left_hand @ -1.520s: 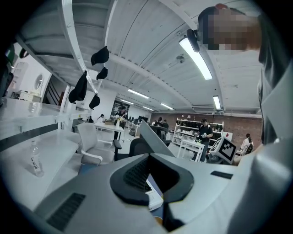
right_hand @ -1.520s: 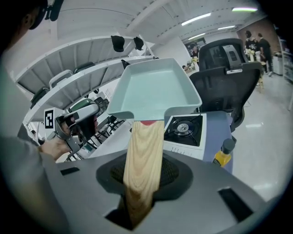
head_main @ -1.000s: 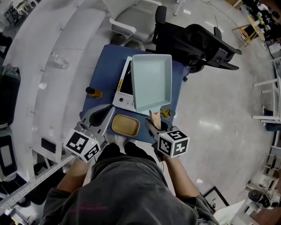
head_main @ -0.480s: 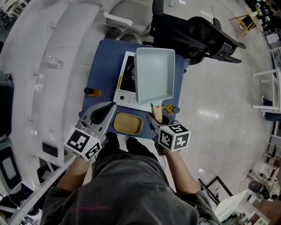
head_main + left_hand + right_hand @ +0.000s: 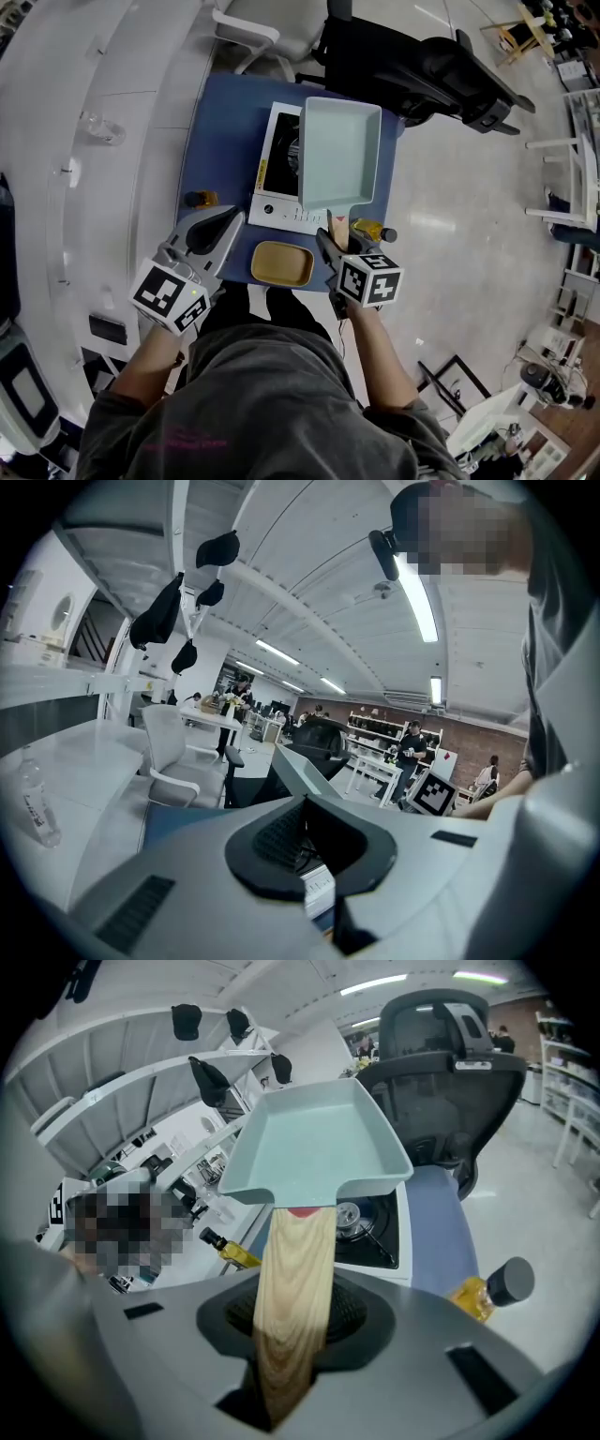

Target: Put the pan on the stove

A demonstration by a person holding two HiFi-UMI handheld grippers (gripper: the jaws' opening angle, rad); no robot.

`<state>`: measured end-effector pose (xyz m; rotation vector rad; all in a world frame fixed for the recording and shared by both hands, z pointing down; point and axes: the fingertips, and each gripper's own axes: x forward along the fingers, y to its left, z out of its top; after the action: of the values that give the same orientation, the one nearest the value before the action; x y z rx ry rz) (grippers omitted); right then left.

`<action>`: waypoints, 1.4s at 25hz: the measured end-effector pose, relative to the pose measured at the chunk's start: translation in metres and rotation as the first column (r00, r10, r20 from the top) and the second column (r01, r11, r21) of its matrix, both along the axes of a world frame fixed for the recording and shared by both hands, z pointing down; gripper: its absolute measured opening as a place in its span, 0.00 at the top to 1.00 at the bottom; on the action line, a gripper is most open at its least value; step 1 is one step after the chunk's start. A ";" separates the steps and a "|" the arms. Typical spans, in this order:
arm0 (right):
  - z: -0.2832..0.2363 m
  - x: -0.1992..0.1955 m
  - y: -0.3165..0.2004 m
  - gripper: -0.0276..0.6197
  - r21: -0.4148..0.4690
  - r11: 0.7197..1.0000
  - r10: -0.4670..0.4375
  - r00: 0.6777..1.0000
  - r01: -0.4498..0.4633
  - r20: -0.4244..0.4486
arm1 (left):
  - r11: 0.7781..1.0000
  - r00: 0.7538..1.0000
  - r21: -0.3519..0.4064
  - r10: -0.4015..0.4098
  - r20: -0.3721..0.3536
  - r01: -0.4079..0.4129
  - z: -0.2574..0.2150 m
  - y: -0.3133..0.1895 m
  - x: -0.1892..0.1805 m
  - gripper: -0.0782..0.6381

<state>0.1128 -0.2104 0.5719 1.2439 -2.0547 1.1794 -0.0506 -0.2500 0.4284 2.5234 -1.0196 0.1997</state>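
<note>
1. Over the stove (image 5: 277, 178) on the blue desk (image 5: 217, 131), the pan (image 5: 339, 155) hangs tilted and does not seem to rest on the burner.
2. Right tongs (image 5: 291, 1335) pinch its wooden handle (image 5: 296, 1260), so pickup and carry look done.
3. Left tongs (image 5: 302, 832) are pressed together, empty, near the desk's front edge.
4. Left to do: lower the pan onto the burner, then release.

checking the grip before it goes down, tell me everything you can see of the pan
The pan is a pale green, shallow rectangle with raised walls and looks empty. A light wooden handle joins one short side, a red bit at the joint. The right gripper has its jaws clamped on that handle, holding the pan lifted over the stove.
</note>
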 end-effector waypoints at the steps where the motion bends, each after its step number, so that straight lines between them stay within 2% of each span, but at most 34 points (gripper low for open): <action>1: 0.005 -0.002 -0.002 0.80 -0.010 1.000 0.006 1.000 -0.006 -0.008 | 1.000 1.000 -0.004 0.006 -0.002 -0.006 0.002 -0.003 -0.003 0.89; 17: 0.064 -0.018 -0.021 0.80 -0.133 0.989 0.056 0.994 -0.068 -0.095 | 0.998 0.999 -0.059 0.034 -0.034 -0.036 0.033 -0.025 -0.040 0.89; 35: 0.096 -0.019 -0.022 0.80 -0.211 0.973 0.058 0.986 -0.090 -0.154 | 0.997 0.998 -0.075 0.031 -0.048 -0.035 0.040 -0.036 -0.055 0.89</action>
<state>0.0933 -0.2326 0.6674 1.2689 -1.7360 1.2685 -0.1054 -0.2859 0.4688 2.4663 -0.9354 0.1849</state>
